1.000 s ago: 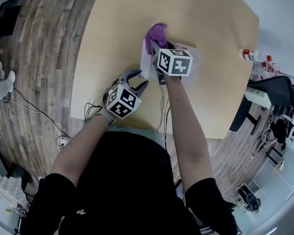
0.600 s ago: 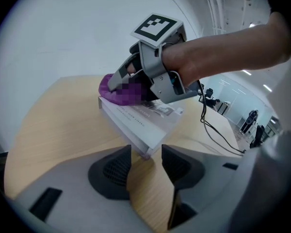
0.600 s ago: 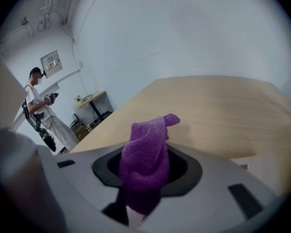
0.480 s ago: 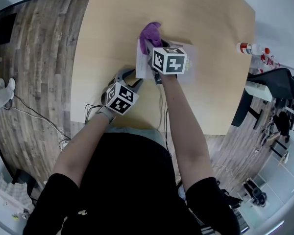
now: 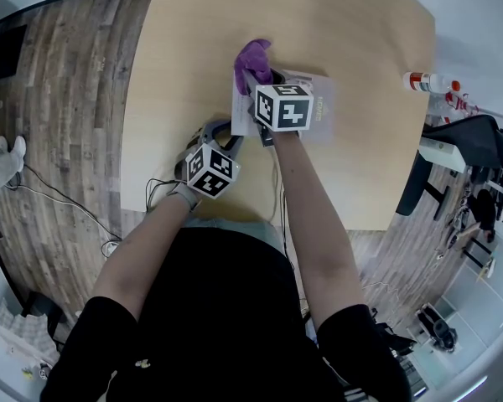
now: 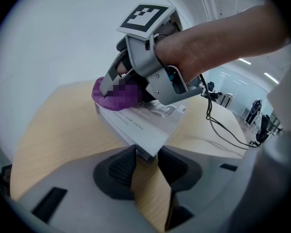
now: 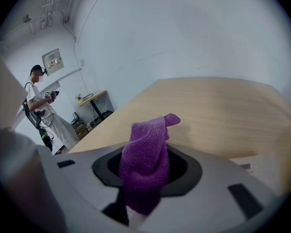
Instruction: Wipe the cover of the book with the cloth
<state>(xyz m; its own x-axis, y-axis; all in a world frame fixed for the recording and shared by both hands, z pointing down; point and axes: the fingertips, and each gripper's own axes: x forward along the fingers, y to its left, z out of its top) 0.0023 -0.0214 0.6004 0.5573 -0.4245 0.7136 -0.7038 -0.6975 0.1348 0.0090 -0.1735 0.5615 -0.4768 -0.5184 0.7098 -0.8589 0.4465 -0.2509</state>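
A pale grey book (image 5: 323,111) lies flat on the wooden table (image 5: 193,40). My right gripper (image 5: 253,75) is over the book's far left part, shut on a purple cloth (image 5: 253,57) that bulges out past its jaws. In the right gripper view the cloth (image 7: 145,164) fills the gap between the jaws. The left gripper view shows the cloth (image 6: 114,95) resting on the book's (image 6: 143,123) far end. My left gripper (image 5: 226,132) is at the book's near left corner. Its jaws are closing, and that corner sits pinched between them (image 6: 146,159).
A bottle with a red cap (image 5: 432,85) lies at the table's right edge. A dark chair (image 5: 469,153) stands beside the table on the right. A black cable (image 6: 223,130) trails over the tabletop. A person (image 7: 43,113) stands far off by the wall.
The right gripper has slid the cloth a little to the left over the book. The left gripper has moved up to the book's near corner and its jaws have narrowed onto it.
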